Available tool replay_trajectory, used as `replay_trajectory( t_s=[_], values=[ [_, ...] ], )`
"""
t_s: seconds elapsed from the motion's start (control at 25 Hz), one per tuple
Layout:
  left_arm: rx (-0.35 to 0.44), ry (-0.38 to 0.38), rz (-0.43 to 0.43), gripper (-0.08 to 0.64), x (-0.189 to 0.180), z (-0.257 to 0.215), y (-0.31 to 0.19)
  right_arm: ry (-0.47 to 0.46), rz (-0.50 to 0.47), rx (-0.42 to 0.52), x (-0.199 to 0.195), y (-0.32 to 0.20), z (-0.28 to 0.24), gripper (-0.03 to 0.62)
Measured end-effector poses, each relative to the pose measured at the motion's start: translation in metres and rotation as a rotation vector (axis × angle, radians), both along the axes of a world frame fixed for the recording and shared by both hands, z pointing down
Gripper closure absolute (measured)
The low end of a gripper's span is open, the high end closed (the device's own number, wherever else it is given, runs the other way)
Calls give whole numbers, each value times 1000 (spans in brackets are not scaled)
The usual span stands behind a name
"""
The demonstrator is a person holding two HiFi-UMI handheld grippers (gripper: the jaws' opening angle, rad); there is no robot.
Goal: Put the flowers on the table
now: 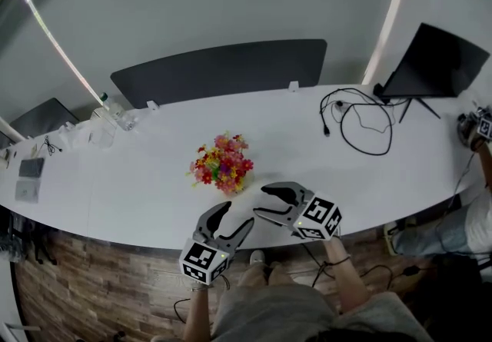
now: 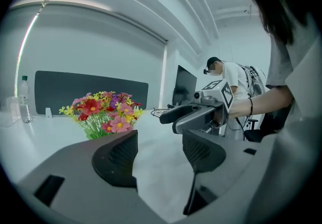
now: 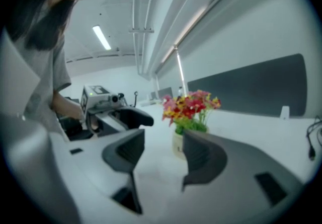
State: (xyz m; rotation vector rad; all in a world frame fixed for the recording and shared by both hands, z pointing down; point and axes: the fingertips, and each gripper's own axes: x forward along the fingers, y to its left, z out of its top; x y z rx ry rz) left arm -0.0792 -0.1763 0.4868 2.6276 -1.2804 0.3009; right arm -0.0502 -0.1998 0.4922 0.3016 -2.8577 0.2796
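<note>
Left tool [image 2: 160, 152]: jaws are spread, with nothing between them, just bare white table [image 1: 138, 194] showing through the gap. Right tool [image 3: 163, 152] is the same, jaws apart and pinching nothing. In its own view the little pale pot [image 3: 177, 142] shows through the gap, but it's further back and the pads aren't on it.

From the head view both tools sit side by side over the near edge of the table, left one a bit closer to the person, and both point toward the flowers [image 1: 223, 164]. The bunch of red, pink and yellow flowers stands upright on the table just past the tools, near them but touching neither.

Further out, a tangle of black cable [image 1: 361, 121] lies on the table to the right, with a dark screen [image 1: 434, 64] beyond it at the far right end. A water bottle [image 1: 108, 104] stands toward the left end, and a dark panel [image 1: 223, 68] runs along the back edge of the table. The left gripper view also catches another person [image 2: 226, 82] standing in the background.
</note>
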Motion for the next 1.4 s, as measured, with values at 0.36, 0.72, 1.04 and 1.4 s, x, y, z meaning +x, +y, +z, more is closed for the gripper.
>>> replay_trajectory(
  t_s=[0.36, 0.72, 1.04, 1.4],
  values=[
    [45, -5, 23, 419, 18, -17, 16, -41, 39, 17, 13, 18, -19, 421],
    [78, -4, 30, 472, 31, -28, 29, -67, 55, 33, 23, 31, -27, 489],
    [96, -13, 30, 508, 37, -33, 38, -88, 55, 59, 27, 41, -37, 535],
    [119, -18, 57, 528, 45, -37, 42, -102, 64, 66, 33, 47, -42, 563]
  ],
)
